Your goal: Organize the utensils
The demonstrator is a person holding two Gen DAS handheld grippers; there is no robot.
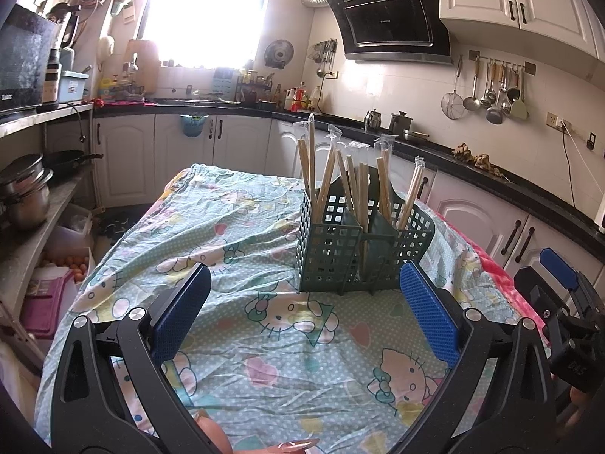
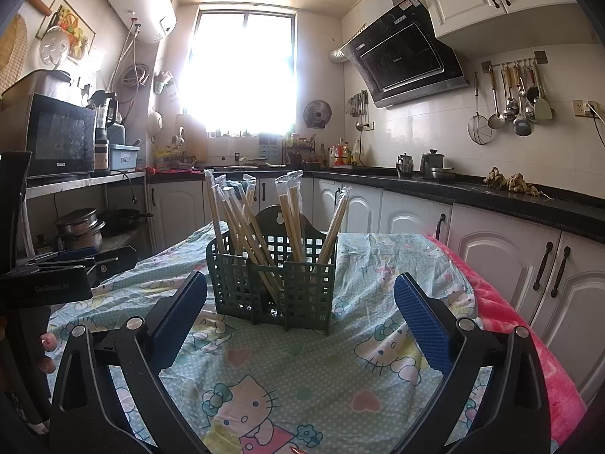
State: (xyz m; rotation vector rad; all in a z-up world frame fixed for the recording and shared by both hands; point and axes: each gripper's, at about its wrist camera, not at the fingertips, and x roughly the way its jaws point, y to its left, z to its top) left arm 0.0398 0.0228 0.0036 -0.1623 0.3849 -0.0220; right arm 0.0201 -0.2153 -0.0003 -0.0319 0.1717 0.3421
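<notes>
Grippers first: the left gripper (image 1: 304,302) hangs low over the table with its blue pads spread wide apart and nothing between them, and the right gripper (image 2: 300,312) does the same, jaws apart and empty. Each tool shows at the edge of the other's view, so they sit side by side, both aimed at the same spot. Just ahead of the fingertips stands the green utensil caddy (image 1: 363,242), a slotted plastic holder with several compartments, upright on the cartoon-print tablecloth (image 1: 242,234). Wrapped chopsticks (image 1: 329,178) lean in its compartments, most of them bunched on one side, a few in the others. No loose utensils lie on the cloth in either view, so the sorting looks largely or wholly finished; whether any remain out of frame cannot be told. At most, evening out the leaning bundles seems left.
</notes>
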